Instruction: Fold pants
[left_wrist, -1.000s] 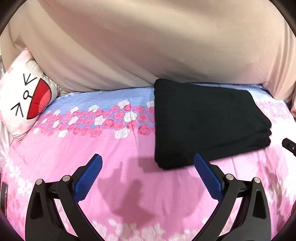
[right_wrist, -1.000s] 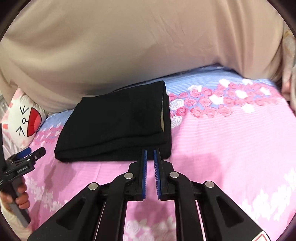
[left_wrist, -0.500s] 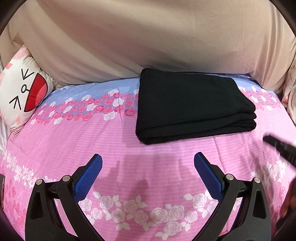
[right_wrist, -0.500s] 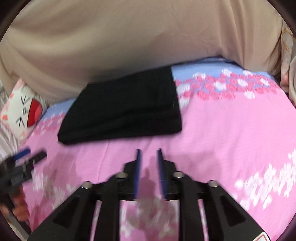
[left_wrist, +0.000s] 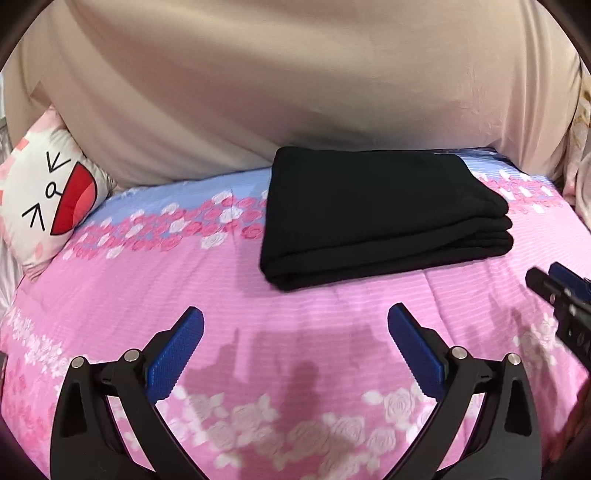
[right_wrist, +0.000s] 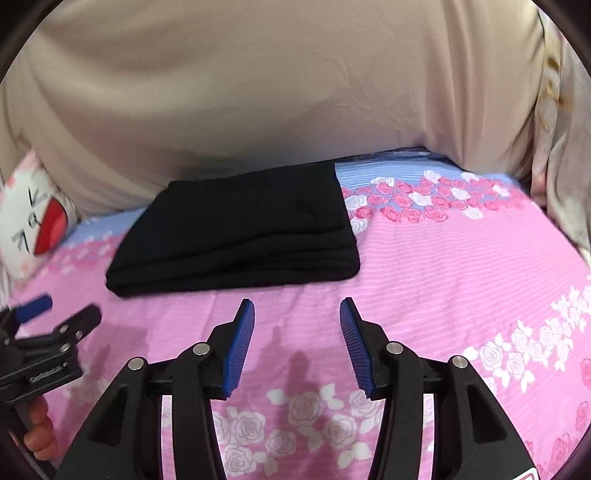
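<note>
Since the earlier frames, the right claw (right_wrist: 297, 321) has spread from nearly clenched to released, its blue pads (right_wrist: 242, 347) now well apart and empty. Both claws have drawn back from the pants (left_wrist: 384, 214), which stay folded in a neat black stack on the bed (left_wrist: 147, 288).

From the left wrist view, the left claw (left_wrist: 295, 328) hangs released over the pink sheet, gripping nothing, its pads (left_wrist: 175, 354) spread wide. Ahead of it and a little to its right lie the pants, apart from the fingertips, with the layered fold edges facing the claw. Far to its left sits a cartoon-face pillow (left_wrist: 48, 199). To its right, at the frame edge, the tip of the right claw (left_wrist: 557, 291) shows.

From the right wrist view, the pants (right_wrist: 243, 229) lie ahead of the right claw and slightly to its left, near but not touching. The left claw (right_wrist: 61, 317) appears low at its left, above the sheet, held by a hand (right_wrist: 40, 424) whose fingers partly show. Beyond the pants, a beige cloth (right_wrist: 277, 81) rises behind the bed (right_wrist: 461, 280), and the pillow (right_wrist: 33, 221) sits at the far left.
</note>
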